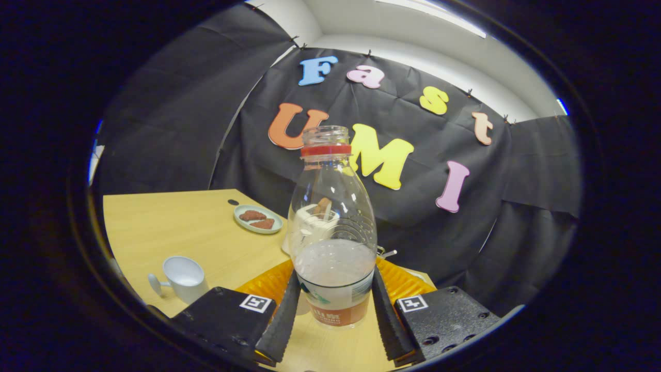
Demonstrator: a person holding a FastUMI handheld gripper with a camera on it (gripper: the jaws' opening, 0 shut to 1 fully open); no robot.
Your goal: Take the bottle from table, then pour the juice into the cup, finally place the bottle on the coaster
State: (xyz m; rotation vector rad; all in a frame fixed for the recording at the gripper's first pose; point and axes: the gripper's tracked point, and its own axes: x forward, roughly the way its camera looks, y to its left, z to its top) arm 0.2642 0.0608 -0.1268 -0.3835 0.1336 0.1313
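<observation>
Gripper (pixel 334 310) clamps one bottle (pixel 333 227); one cup (pixel 184 278) nearby.

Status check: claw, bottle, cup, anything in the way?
Claw shut on bottle, cap off, some cloudy juice inside. White cup on table off to one side, apart from bottle. Nothing between bottle and cup.

Plastic, wood and cloth

Bottle (pixel 333 227) is clear, glossy plastic; table (pixel 186 227) pale matt wood grain; cup (pixel 183 278) smooth and glossy; finger pads (pixel 281 320) ribbed and rough; wall (pixel 170 124) creased matt cloth.
</observation>
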